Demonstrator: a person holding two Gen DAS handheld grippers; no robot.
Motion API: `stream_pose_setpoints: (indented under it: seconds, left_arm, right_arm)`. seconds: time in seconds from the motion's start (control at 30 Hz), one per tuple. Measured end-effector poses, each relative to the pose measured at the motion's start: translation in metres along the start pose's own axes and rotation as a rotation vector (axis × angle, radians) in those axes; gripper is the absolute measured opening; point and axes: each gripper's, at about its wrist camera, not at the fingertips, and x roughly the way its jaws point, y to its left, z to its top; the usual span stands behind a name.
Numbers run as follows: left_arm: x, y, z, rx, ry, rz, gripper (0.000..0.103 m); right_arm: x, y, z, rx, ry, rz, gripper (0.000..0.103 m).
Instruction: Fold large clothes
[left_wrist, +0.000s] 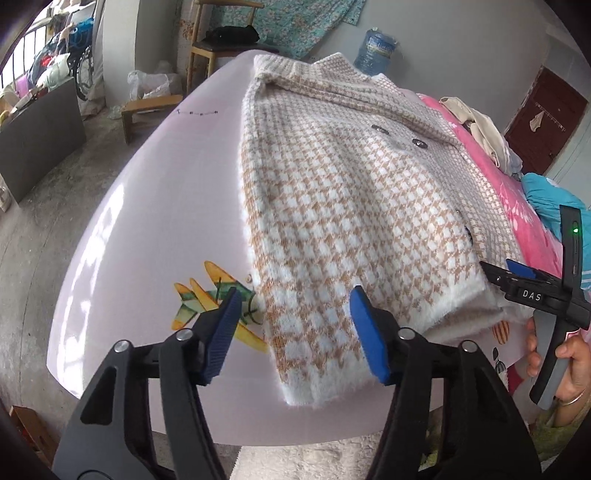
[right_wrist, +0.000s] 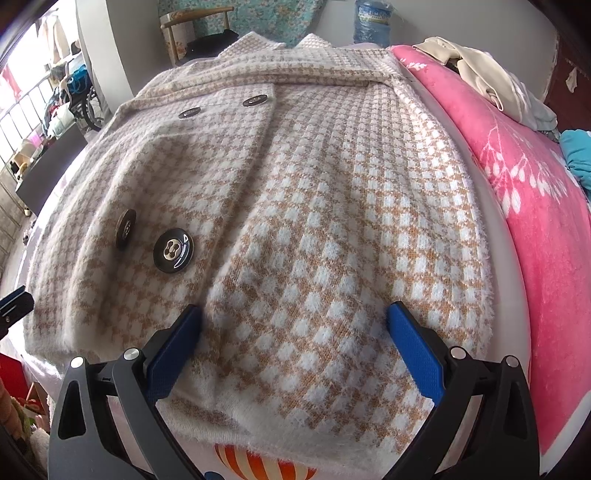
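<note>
The houndstooth knit coat is lying on the pale pink desk, its sleeve folded across the front. The left gripper is hovering spread over the sleeve cuff, pinching nothing. The right gripper is standing spread over the coat's hem, its pads clear of the knit.

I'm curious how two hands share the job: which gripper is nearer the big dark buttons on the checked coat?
Right. The right gripper hovers beside the buttons; the left gripper is at the sleeve, farther off.
</note>
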Motion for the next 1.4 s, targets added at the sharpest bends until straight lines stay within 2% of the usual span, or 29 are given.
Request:
stream_pose_setpoints:
  seconds: [0.2, 0.3, 0.53, 0.83, 1.03, 1.4]
  left_arm:
    - [0.012, 0.001, 0.012, -0.036, -0.013, 0.01, 0.049]
    - [0.014, 0.002, 0.017, -0.061, -0.018, -0.003, 0.04]
    - [0.012, 0.003, 0.008, -0.15, -0.031, -0.003, 0.034]
    - [0.012, 0.006, 0.003, -0.206, 0.002, -0.038, 0.034]
    - [0.014, 0.004, 0.004, -0.192, -0.008, -0.04, 0.037]
    - [0.011, 0.013, 0.002, -0.238, 0.013, -0.118, 0.042]
  right_arm:
    - [-0.001, -0.001, 0.0, -0.01, -0.003, 0.012, 0.097]
    - [-0.001, -0.002, 0.0, -0.018, -0.005, 0.017, 0.097]
    - [0.0, -0.002, -0.001, -0.047, -0.002, 0.019, 0.097]
    - [0.004, -0.001, 0.006, -0.059, 0.043, 0.015, 0.097]
    - [0.004, 0.001, 0.006, -0.057, 0.049, 0.002, 0.097]
    - [0.01, 0.0, 0.013, -0.061, 0.097, 0.0, 0.097]
